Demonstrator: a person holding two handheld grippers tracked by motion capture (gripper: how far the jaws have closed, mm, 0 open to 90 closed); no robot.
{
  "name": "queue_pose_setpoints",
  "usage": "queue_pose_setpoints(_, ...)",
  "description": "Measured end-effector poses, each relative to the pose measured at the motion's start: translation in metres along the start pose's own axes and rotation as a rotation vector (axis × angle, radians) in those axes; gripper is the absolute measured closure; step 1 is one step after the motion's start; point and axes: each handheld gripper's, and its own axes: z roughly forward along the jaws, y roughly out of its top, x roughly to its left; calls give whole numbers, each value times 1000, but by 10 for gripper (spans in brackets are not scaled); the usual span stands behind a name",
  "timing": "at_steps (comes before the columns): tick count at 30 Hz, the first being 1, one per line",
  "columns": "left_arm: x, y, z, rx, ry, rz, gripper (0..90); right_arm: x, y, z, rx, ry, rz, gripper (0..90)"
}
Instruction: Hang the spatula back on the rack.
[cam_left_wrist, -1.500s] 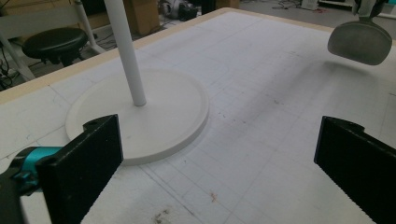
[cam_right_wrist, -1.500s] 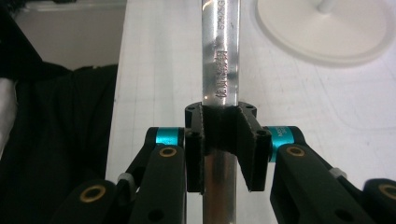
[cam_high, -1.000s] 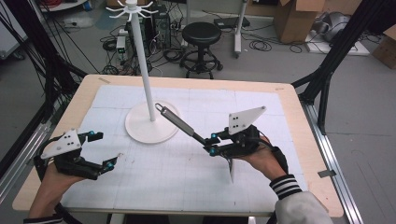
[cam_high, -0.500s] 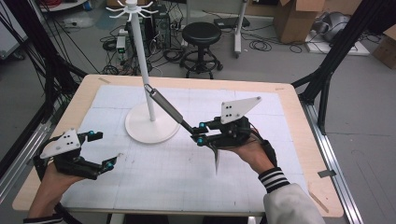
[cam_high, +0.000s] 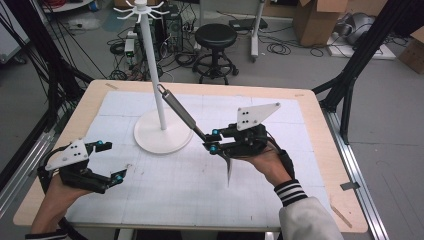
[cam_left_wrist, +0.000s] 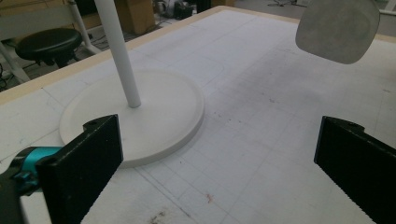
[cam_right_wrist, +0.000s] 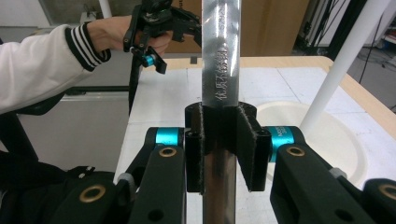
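I see a wooden table (cam_high: 320, 150) with a white gridded mat (cam_high: 165, 185) on it, and a black stool (cam_high: 215, 37) on the floor behind. My right gripper (cam_high: 212, 141) is squeezed tight around a long metal spatula (cam_high: 180, 111). The spatula is up in the air. Its handle end slants up and away toward the white stand (cam_high: 161, 131), almost touching the pole. Its flat blade hangs down near the mat. My left gripper (cam_high: 111, 161) sits by the near left edge, wide open and holding nothing.

In the high view the stand (cam_high: 162, 131) sits left of centre on the table (cam_high: 310, 120), the spatula (cam_high: 182, 111) slanting just right of its pole; the stool (cam_high: 215, 37) stands behind the table, boxes (cam_high: 320, 20) upper right
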Motion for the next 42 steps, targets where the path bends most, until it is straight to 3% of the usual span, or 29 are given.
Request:
queue_pose_setpoints(4, 1, 9, -2, -6, -29, 6, 17, 0, 0, -1, -5, -4, -4, 749)
queue_pose_setpoints(8, 2, 23, -3, 5, -53, 38, 17, -1, 0, -2, -18, -5, 6, 749)
queue_pose_setpoints(20, 7, 63, -4, -8, -186, 89, 17, -2, -5, -4, -50, -6, 25, 749)
queue_pose_setpoints(28, 4, 91, -1, -14, -269, 128, 17, -3, -8, -2, -66, 6, 35, 749)
queue_pose_setpoints(34, 0, 112, 4, -9, -275, 149, 17, -2, -8, 0, -69, 10, 20, 749)
queue_pose_setpoints(42, -9, 137, 14, -37, -343, 194, 17, -2, -8, 2, -63, 28, 11, 749)
